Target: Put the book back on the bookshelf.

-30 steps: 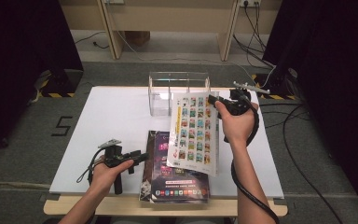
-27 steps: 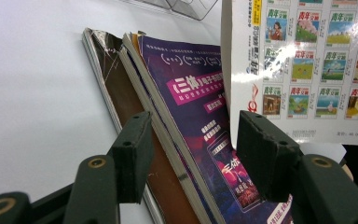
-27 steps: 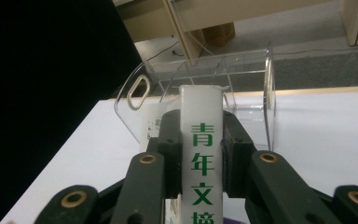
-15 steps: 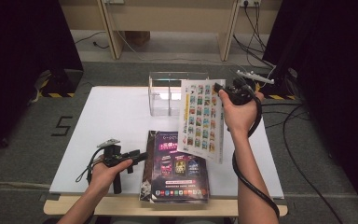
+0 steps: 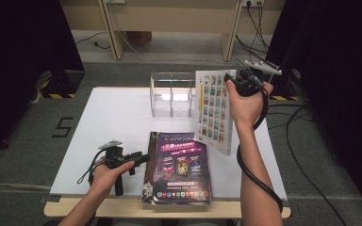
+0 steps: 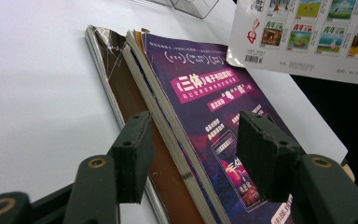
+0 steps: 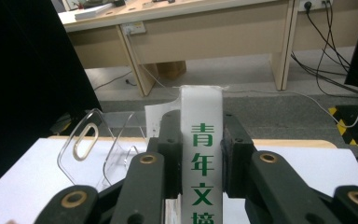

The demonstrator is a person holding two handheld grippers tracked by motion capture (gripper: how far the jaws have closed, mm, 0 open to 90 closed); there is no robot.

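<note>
A white magazine (image 5: 213,110) with a grid of small pictures hangs upright above the table's right side. My right gripper (image 5: 233,81) is shut on its spine near the top. In the right gripper view the white spine (image 7: 200,154) with green characters sits clamped in my right gripper (image 7: 199,135). A stack of magazines with a purple cover (image 5: 181,165) on top lies at the table's front edge. My left gripper (image 5: 141,159) lies level at the stack's left edge. In its own view my left gripper (image 6: 196,154) stands open astride the stack's spine edge (image 6: 168,126), pads apart from it.
A clear acrylic rack (image 5: 172,94) with upright dividers stands at the back middle of the white table (image 5: 113,117), just left of the held magazine. The rack (image 7: 93,144) lies ahead and left in the right gripper view. Desks and cables stand beyond the table.
My right gripper has lifted the white magazine off the stack, swinging it upright and toward the far right. The purple cover now lies bare. The left gripper has stayed put.
</note>
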